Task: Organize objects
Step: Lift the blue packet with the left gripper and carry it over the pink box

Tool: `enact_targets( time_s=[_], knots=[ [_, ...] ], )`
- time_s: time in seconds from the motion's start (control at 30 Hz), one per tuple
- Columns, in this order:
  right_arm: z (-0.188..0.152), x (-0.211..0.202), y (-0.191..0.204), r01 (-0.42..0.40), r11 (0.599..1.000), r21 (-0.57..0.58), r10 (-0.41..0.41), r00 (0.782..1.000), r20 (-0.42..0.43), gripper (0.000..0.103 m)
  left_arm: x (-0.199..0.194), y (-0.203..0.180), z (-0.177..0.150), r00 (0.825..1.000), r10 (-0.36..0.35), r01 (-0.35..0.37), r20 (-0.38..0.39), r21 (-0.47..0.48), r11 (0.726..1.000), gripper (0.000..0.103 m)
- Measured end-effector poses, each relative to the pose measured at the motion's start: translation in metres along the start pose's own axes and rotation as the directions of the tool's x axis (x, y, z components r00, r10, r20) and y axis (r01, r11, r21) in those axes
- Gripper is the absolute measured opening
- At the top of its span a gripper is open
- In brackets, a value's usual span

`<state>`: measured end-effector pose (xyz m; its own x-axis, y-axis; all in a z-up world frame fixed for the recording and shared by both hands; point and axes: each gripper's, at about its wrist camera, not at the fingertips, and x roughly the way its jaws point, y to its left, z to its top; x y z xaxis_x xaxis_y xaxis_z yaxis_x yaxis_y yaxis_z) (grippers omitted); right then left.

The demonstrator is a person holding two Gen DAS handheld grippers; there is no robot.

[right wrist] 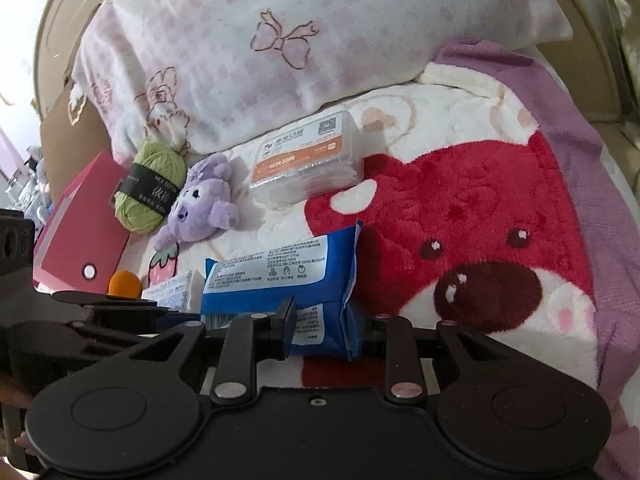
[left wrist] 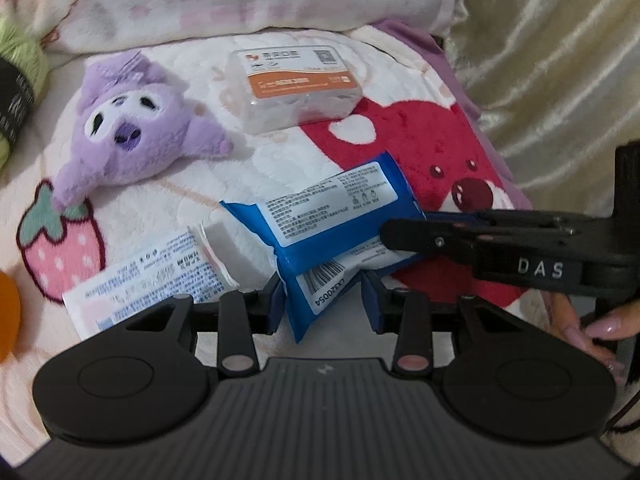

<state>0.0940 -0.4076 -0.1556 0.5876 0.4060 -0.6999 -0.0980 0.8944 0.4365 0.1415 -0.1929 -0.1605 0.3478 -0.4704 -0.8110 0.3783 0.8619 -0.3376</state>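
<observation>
A blue wipes pack [left wrist: 332,216] lies on the bear-print blanket [left wrist: 432,140]. My left gripper [left wrist: 322,300] is shut on the pack's near end. My right gripper [right wrist: 320,320] is shut on the same pack [right wrist: 280,276] from the right side; its arm [left wrist: 500,244] shows in the left wrist view. A white tube box [left wrist: 160,276] lies left of the pack. A purple plush toy [left wrist: 132,128] and a clear box with an orange label [left wrist: 296,84] lie farther back.
A green yarn ball [right wrist: 150,184], a pink box [right wrist: 84,232] and an orange ball [right wrist: 125,283] sit at the left. A pink checked pillow [right wrist: 280,40] lies at the back. A curtain [left wrist: 560,60] hangs at the right.
</observation>
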Motion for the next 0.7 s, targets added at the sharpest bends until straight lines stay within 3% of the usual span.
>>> enact_targets(
  time_s=[0.23, 0.4, 0.53, 0.7],
  knots=[
    [-0.011, -0.016, 0.022, 0.0, 1.0, 0.031, -0.001, 1.0, 0.011, 0.032, -0.026, 0.002, -0.01, 1.0, -0.008, 0.008, 0.002, 0.058, 0.998, 0.037],
    [-0.021, -0.025, 0.05, -0.041, 0.999, -0.005, 0.041, 0.999, -0.005, 0.032, -0.06, 0.004, -0.033, 0.998, 0.04, -0.043, 0.042, 0.074, 0.996, 0.037],
    [-0.028, -0.029, 0.065, -0.077, 0.997, -0.011, 0.077, 0.997, -0.015, 0.031, -0.079, 0.013, -0.043, 0.999, 0.035, -0.037, 0.026, 0.046, 0.998, 0.037],
    [-0.033, -0.027, 0.093, -0.075, 0.997, 0.019, 0.076, 0.996, -0.039, 0.031, -0.099, 0.022, -0.046, 0.996, 0.084, -0.084, 0.006, 0.079, 0.993, 0.037]
  ],
)
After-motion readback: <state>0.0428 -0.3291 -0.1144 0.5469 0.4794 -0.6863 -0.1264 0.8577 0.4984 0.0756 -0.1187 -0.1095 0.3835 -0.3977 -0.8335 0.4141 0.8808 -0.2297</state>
